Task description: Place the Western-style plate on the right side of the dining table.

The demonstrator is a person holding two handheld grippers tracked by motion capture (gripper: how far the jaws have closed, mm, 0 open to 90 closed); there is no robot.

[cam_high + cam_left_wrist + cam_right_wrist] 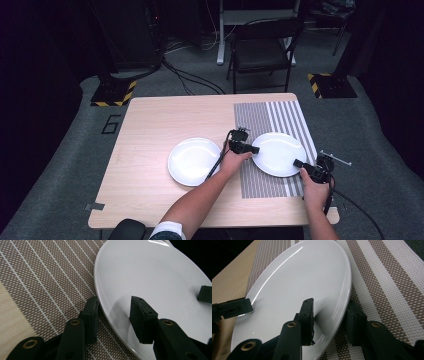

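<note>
1. Straddling opposite rims of the white plate [278, 154] on the striped placemat [260, 120] — left gripper [248, 149], right gripper [301, 164], jaws parted, not clamped.
2. Risking a slip — glossy rim, uneven squeeze.

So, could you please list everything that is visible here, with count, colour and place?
plate on the mat: one, white, on the right half of the table, its rim between the jaws of both grippers
plate on the wood: one, white, left of the mat
mat: one, brown and white striped, right side of the table
table: one, light wood, centre
chair: one, black, beyond the table
left gripper: one, black, at the plate's left rim
right gripper: one, black, at the plate's right rim
</note>
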